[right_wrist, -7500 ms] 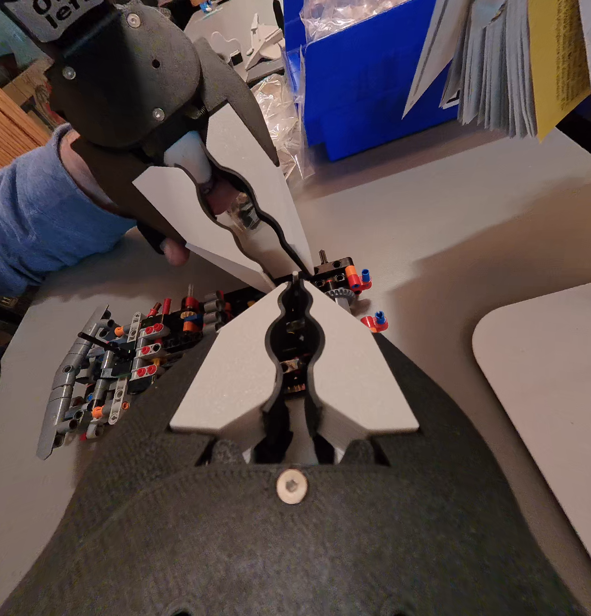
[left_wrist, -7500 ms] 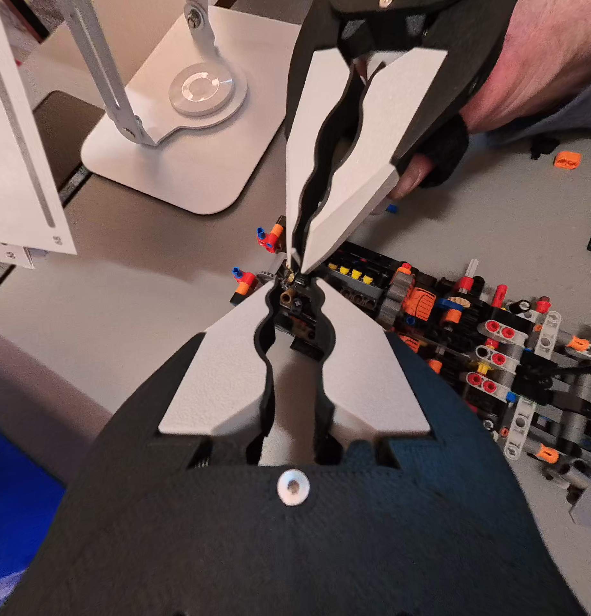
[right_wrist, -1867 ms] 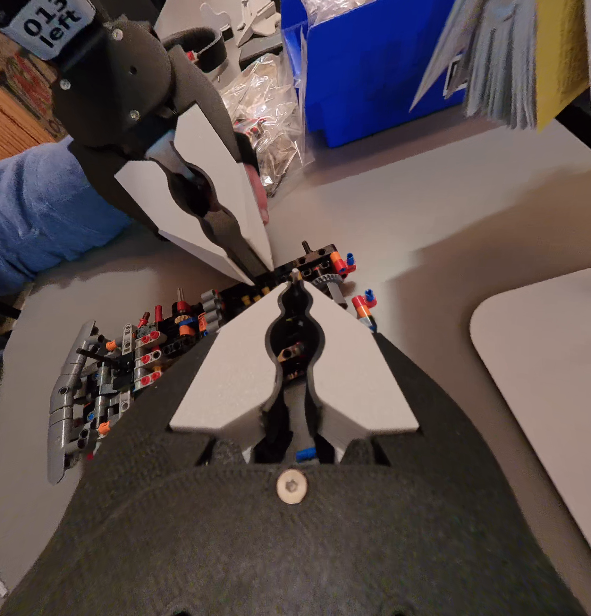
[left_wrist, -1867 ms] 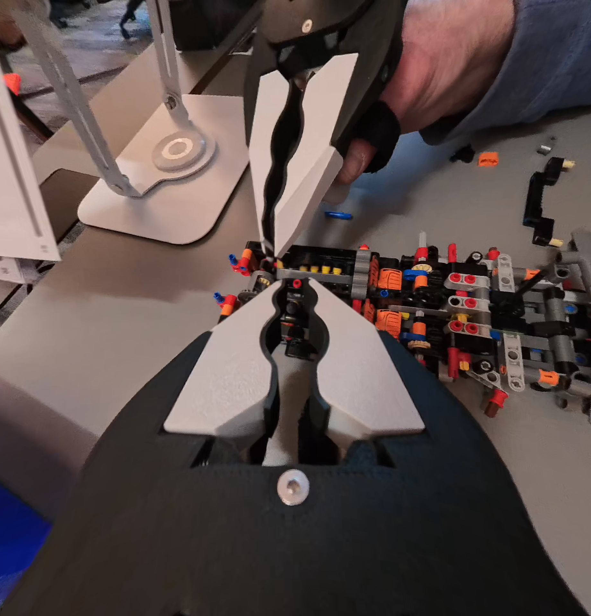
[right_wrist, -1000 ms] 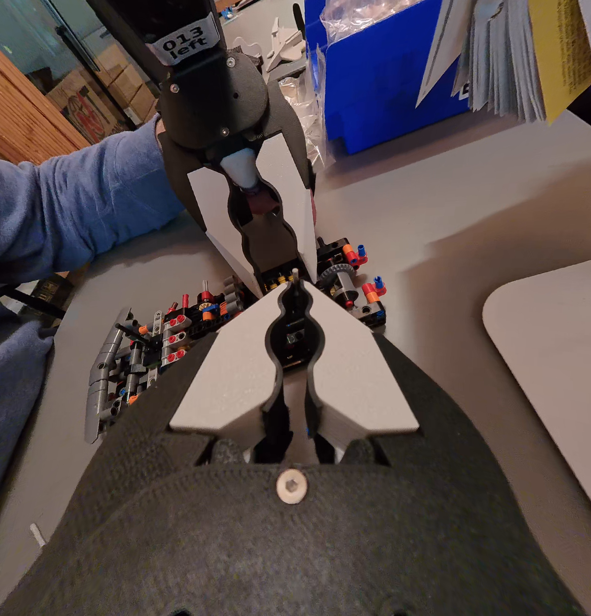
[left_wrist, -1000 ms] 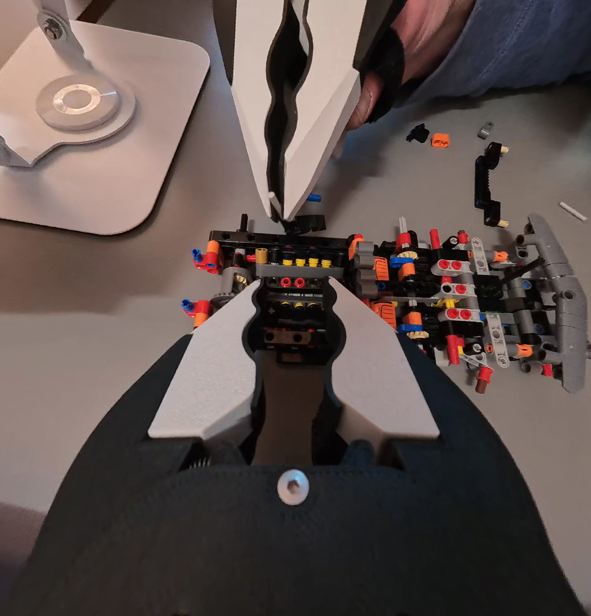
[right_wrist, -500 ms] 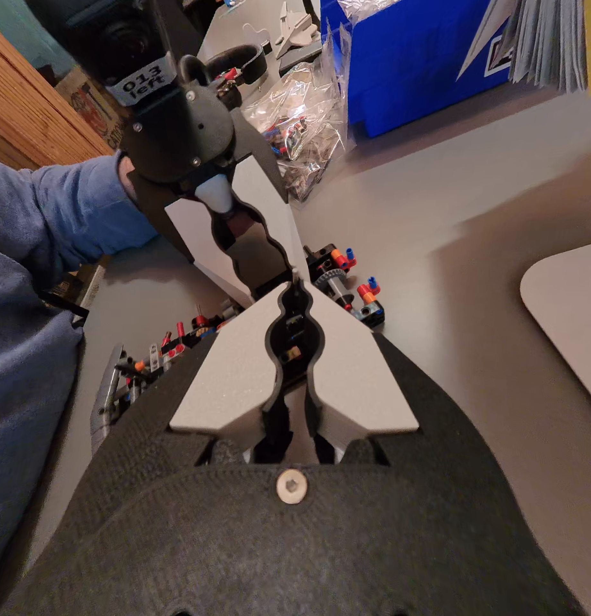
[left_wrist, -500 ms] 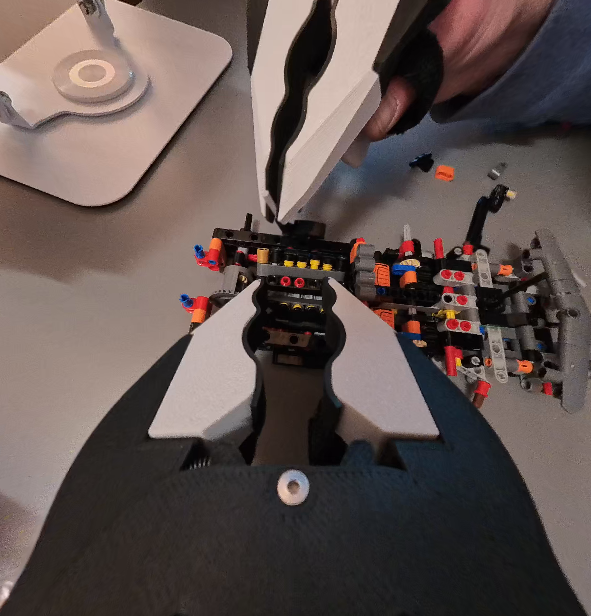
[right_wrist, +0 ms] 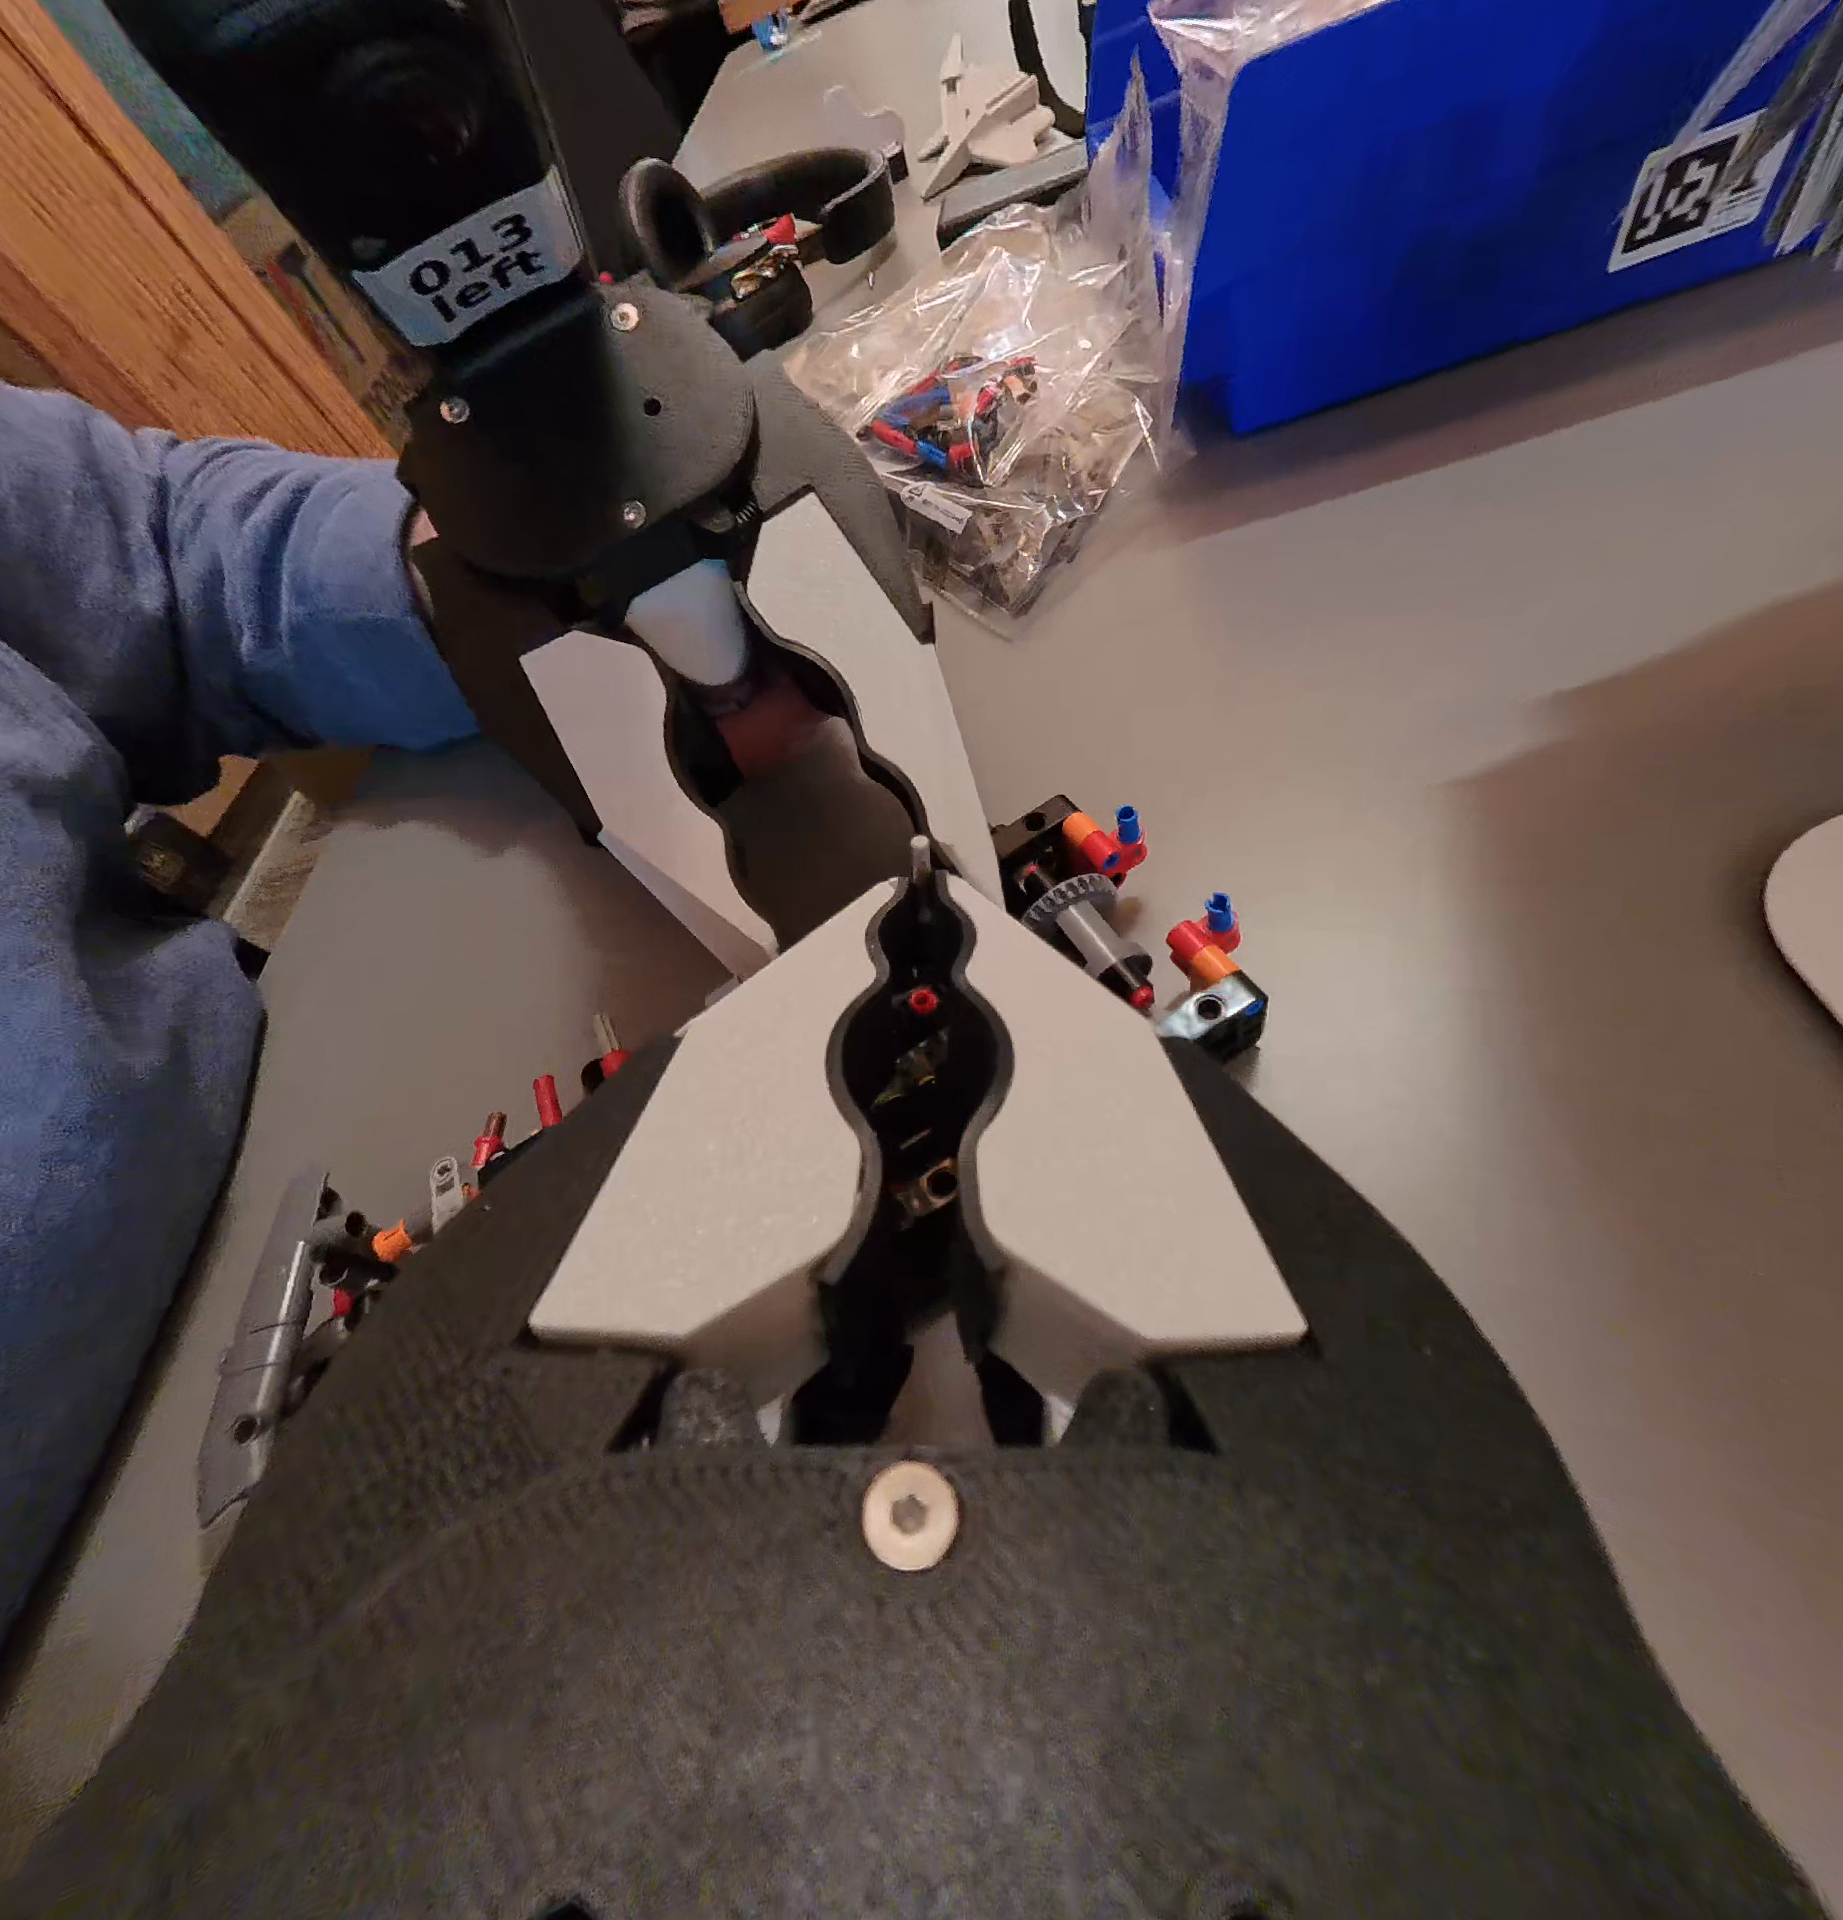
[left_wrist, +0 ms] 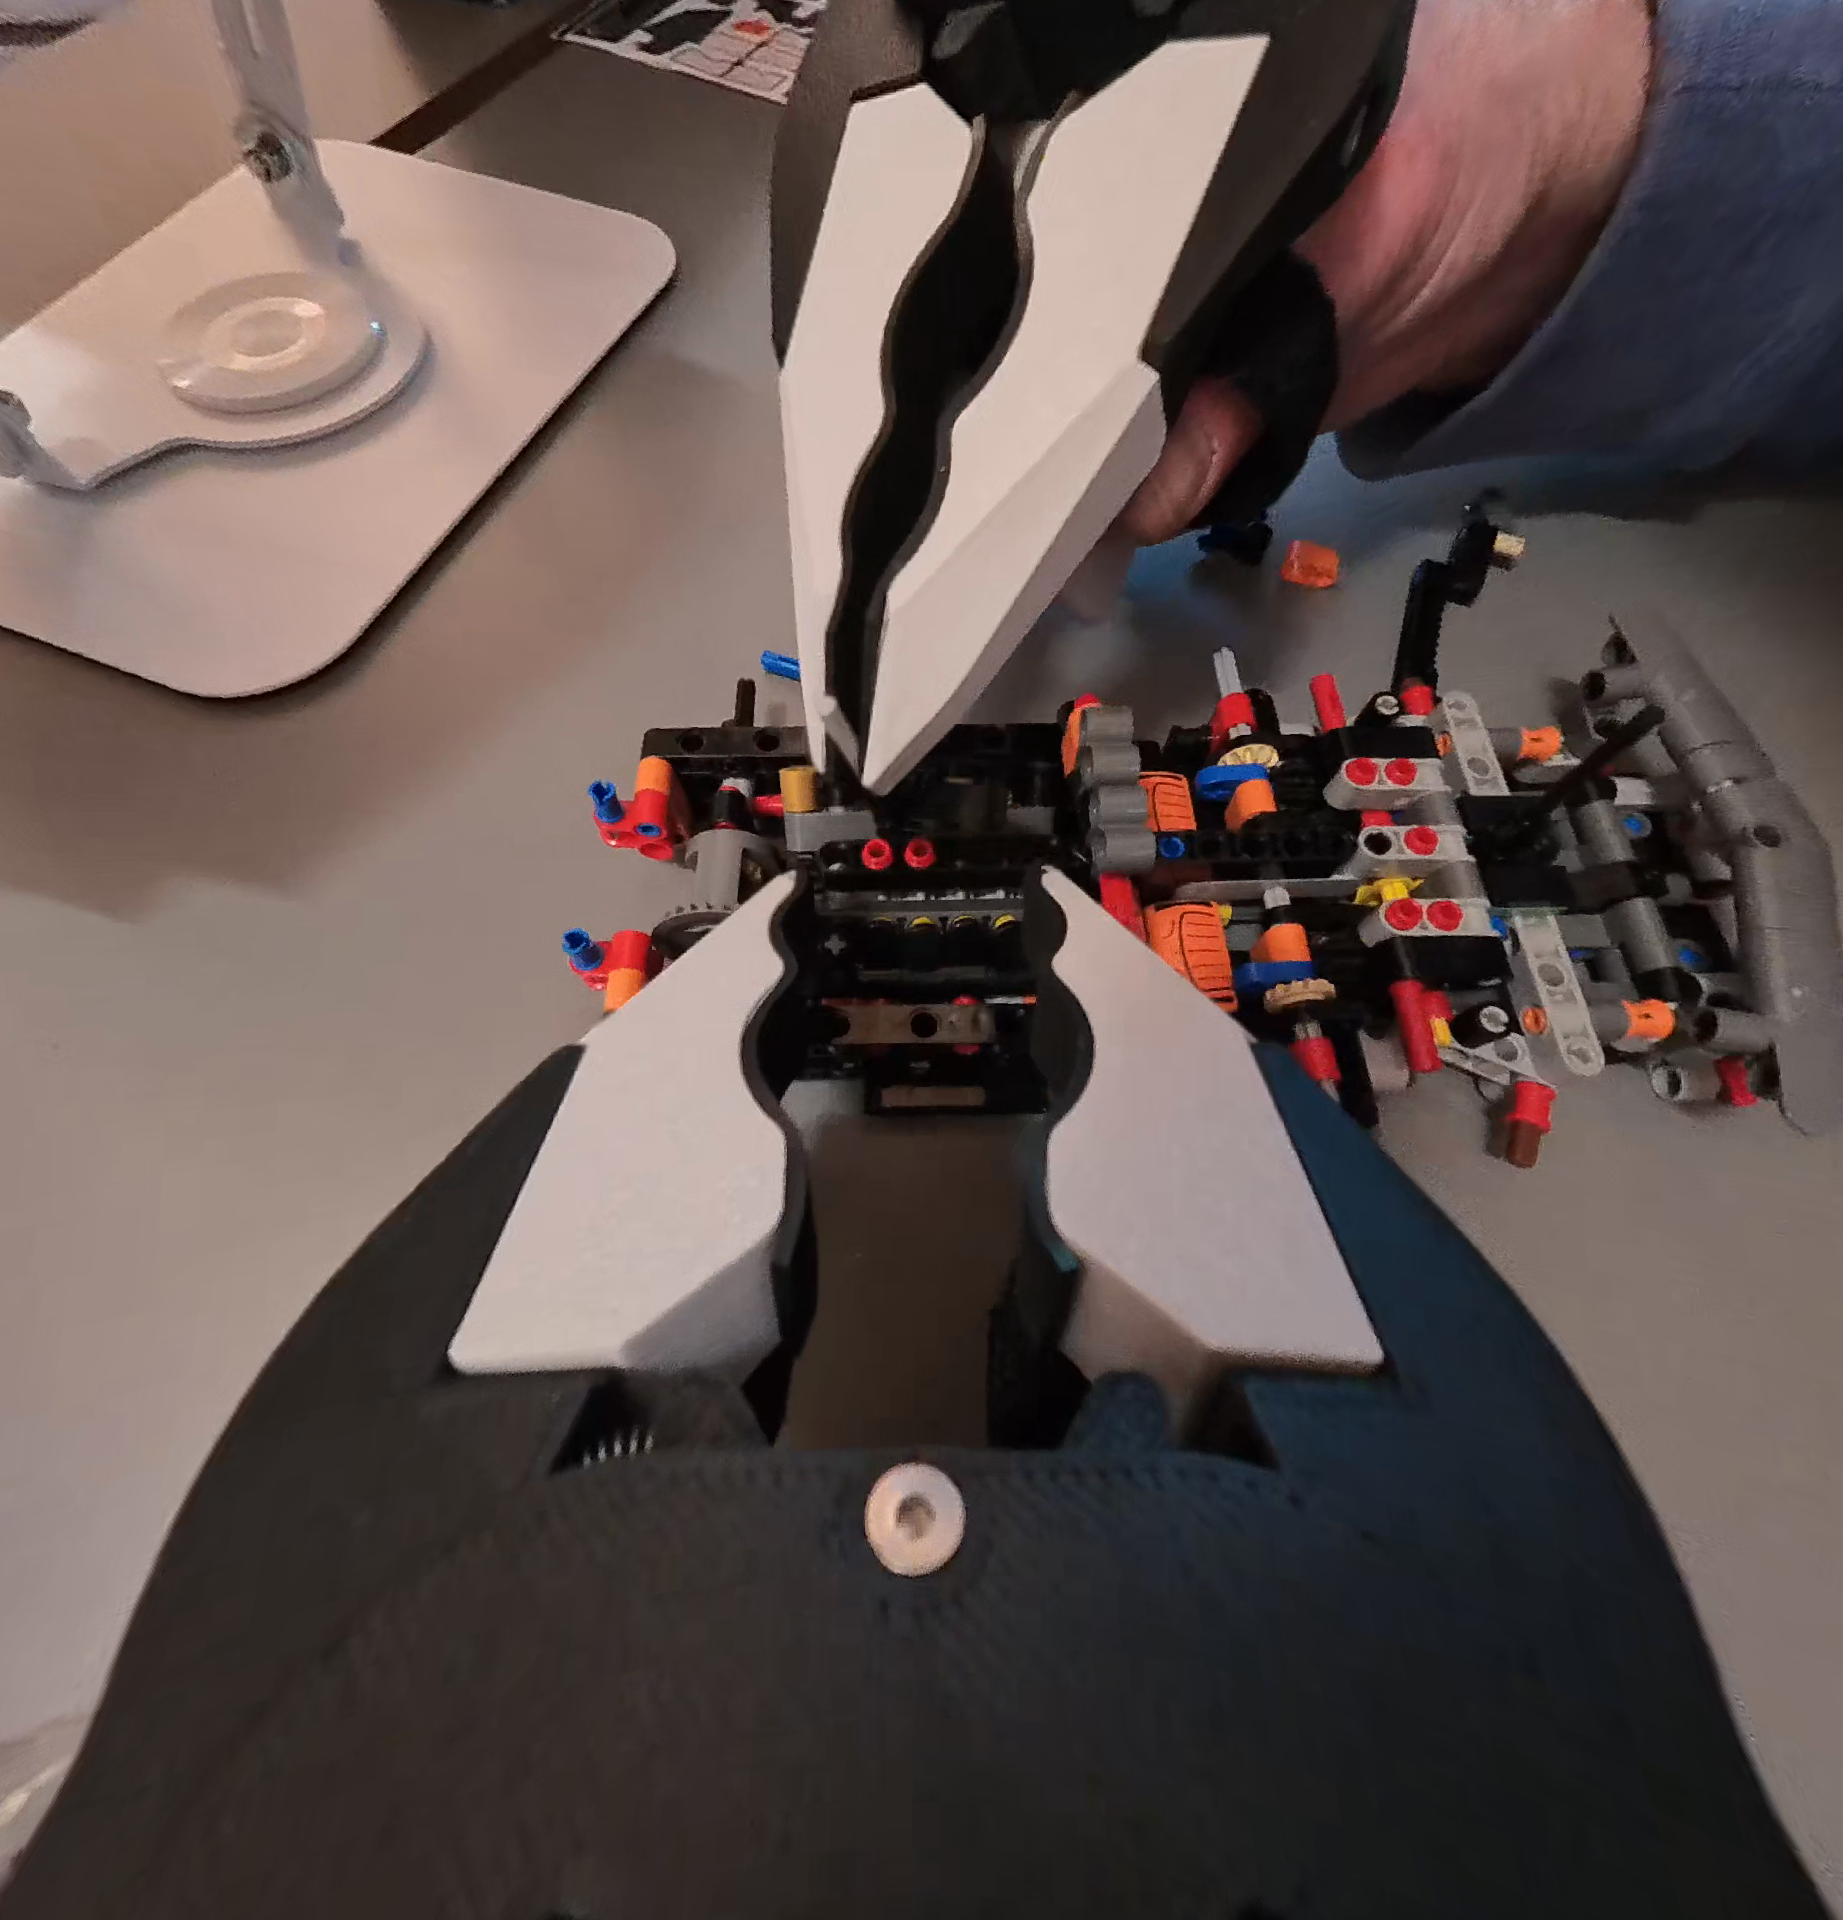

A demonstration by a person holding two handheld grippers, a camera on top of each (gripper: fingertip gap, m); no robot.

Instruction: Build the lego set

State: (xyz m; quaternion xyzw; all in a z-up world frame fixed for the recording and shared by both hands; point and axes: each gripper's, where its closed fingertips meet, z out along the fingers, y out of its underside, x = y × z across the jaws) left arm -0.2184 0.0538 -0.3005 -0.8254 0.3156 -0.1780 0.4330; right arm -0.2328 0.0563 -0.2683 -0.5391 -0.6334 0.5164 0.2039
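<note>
My right tool (left_wrist: 844, 753), pinched on a thin grey axle (right_wrist: 919, 873), has dropped from the rear edge into the Lego chassis (left_wrist: 1156, 894) on the table (left_wrist: 273, 1039), which my part-open left tool (left_wrist: 917, 883) still straddles, so I judge insertion under way.

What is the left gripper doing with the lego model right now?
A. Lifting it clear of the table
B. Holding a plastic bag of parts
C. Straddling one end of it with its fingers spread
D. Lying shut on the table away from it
C: in the left wrist view the left gripper has its fingers spread to either side of the black end of the lego model, which rests on the grey table.
</note>
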